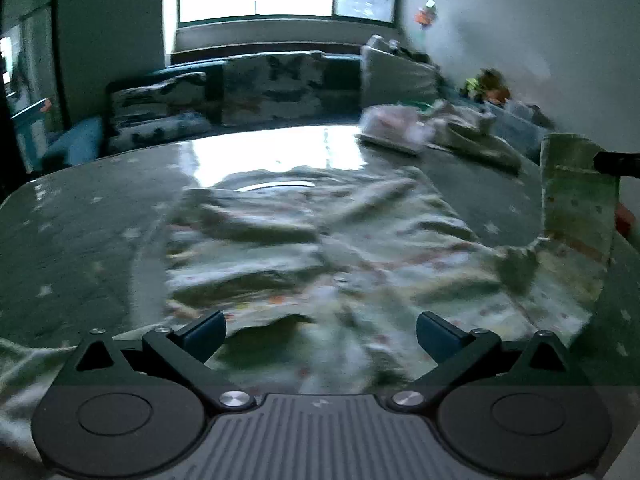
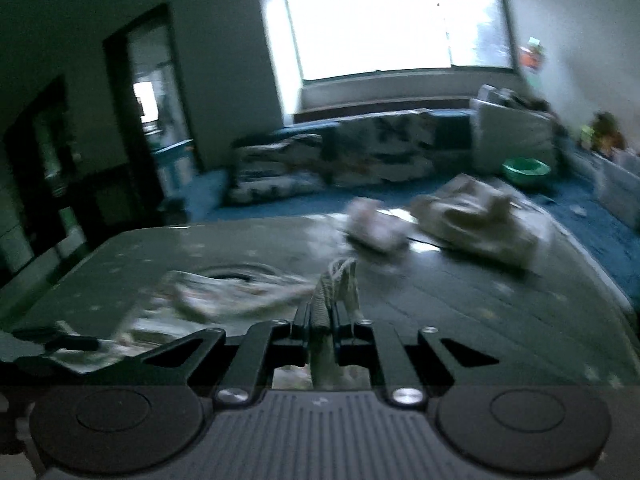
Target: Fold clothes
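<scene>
A pale patterned garment [image 1: 320, 248] lies spread and wrinkled across the middle of the dark shiny desk [image 1: 80, 216]. At the right edge of the left wrist view, one strip of it [image 1: 576, 192] is lifted upright. The right tongs [image 2: 323, 312], at lower centre of their view, are clamped tight on that cloth. The left tongs [image 1: 320, 334] hang wide apart just above the garment's near part, gripping nothing. Folded clothes [image 2: 476, 216] sit at the desk's far right, and a green bowl [image 2: 526, 170] lies on the blue floor beyond
</scene>
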`<state>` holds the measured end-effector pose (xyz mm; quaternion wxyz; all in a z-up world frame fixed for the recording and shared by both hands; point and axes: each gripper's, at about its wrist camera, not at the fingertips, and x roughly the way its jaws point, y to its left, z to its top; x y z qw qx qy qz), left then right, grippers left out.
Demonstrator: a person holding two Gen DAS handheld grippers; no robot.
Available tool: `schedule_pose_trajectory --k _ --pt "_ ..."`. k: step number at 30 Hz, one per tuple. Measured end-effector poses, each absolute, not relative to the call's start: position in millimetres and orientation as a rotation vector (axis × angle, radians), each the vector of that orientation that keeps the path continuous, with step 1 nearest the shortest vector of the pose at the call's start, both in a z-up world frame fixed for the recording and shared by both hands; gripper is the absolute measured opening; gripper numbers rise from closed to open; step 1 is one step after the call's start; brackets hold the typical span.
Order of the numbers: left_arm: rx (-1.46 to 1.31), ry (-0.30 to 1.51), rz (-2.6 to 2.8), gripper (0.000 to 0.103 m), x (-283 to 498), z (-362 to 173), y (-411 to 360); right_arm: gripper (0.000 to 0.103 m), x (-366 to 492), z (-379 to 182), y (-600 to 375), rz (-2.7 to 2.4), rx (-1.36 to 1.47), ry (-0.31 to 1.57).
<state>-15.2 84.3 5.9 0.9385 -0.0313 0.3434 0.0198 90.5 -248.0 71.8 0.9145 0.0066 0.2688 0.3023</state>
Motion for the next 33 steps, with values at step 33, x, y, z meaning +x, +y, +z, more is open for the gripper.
schedule_pose_trajectory --k 33 --pt "-0.143 0.667 0.02 0.103 -29.9 10.3 103.4 0.021 80.3 -29.7 -168.1 0.762 -0.199 0.881"
